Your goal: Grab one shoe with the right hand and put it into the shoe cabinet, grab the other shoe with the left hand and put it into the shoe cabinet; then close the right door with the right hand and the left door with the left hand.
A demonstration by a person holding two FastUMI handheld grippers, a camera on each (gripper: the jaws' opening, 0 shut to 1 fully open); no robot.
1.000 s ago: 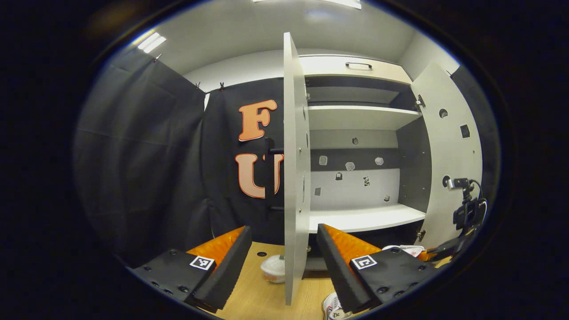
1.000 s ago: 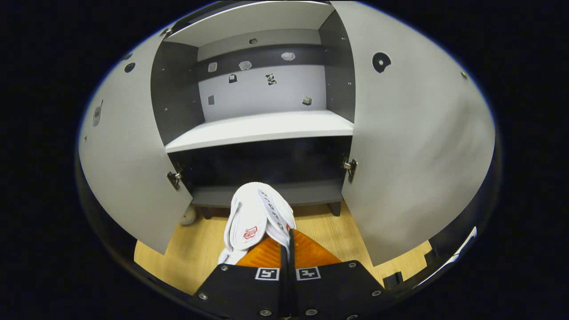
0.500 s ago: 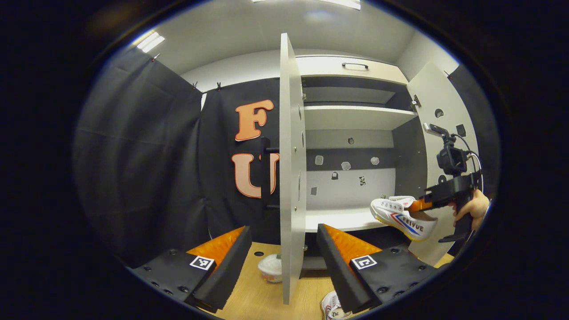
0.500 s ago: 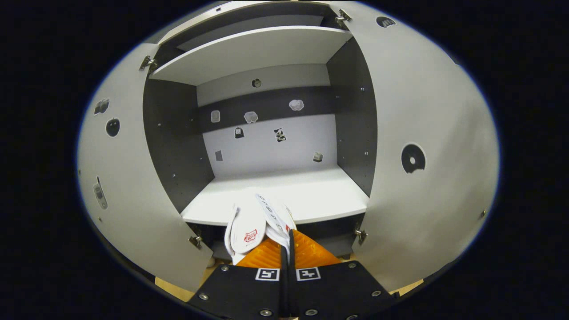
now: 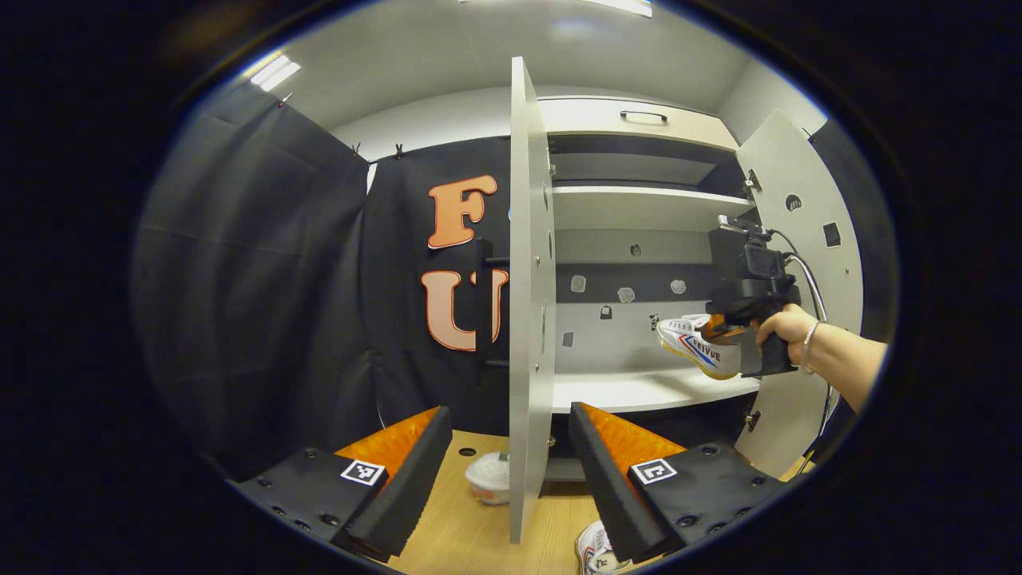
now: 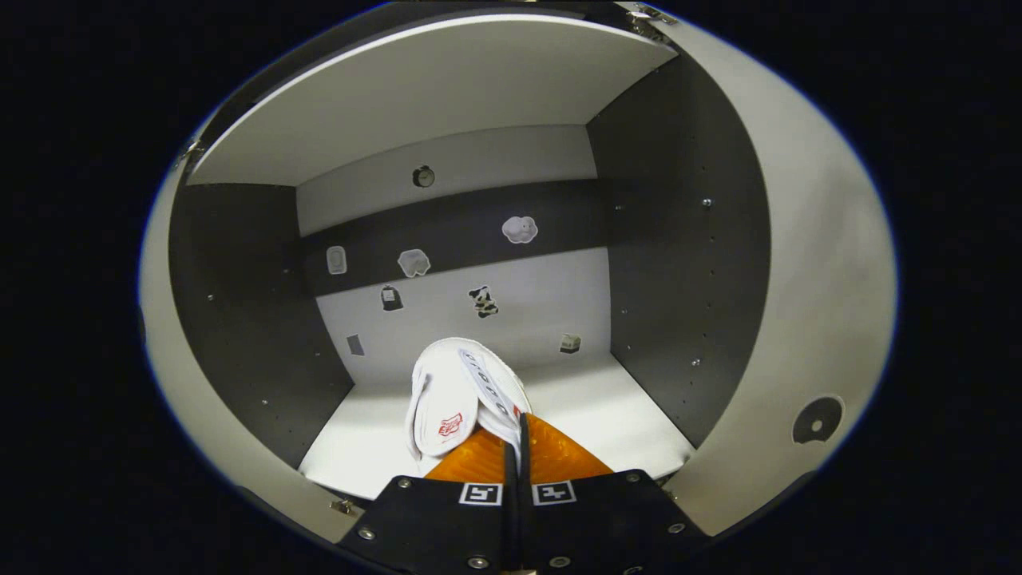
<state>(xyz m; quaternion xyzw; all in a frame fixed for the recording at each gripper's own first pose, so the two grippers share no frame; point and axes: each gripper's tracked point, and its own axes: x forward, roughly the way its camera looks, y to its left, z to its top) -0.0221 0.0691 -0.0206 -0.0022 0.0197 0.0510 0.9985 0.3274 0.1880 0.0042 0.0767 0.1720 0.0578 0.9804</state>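
Shoes: two. One white shoe (image 5: pixel 697 345) hangs in the right claw (image 5: pixel 722 329) at 3 o'clock in the left gripper view; the other shoe (image 5: pixel 595 551) lies on the floor at 6 o'clock.
Claws: two. The left claw (image 5: pixel 505 471) has its own fingers spread wide apart.
Cabinet doors: two, left door (image 5: pixel 528 295) and right door (image 5: pixel 806 263), both swung open.
Shelves: two pale boards, upper shelf (image 5: pixel 639 209) and lower shelf (image 5: pixel 639 391).
Stickers on the back panel: seven in the right gripper view.
Bowls: one (image 5: pixel 489 477) on the floor.
Hands: one (image 5: pixel 786 326).
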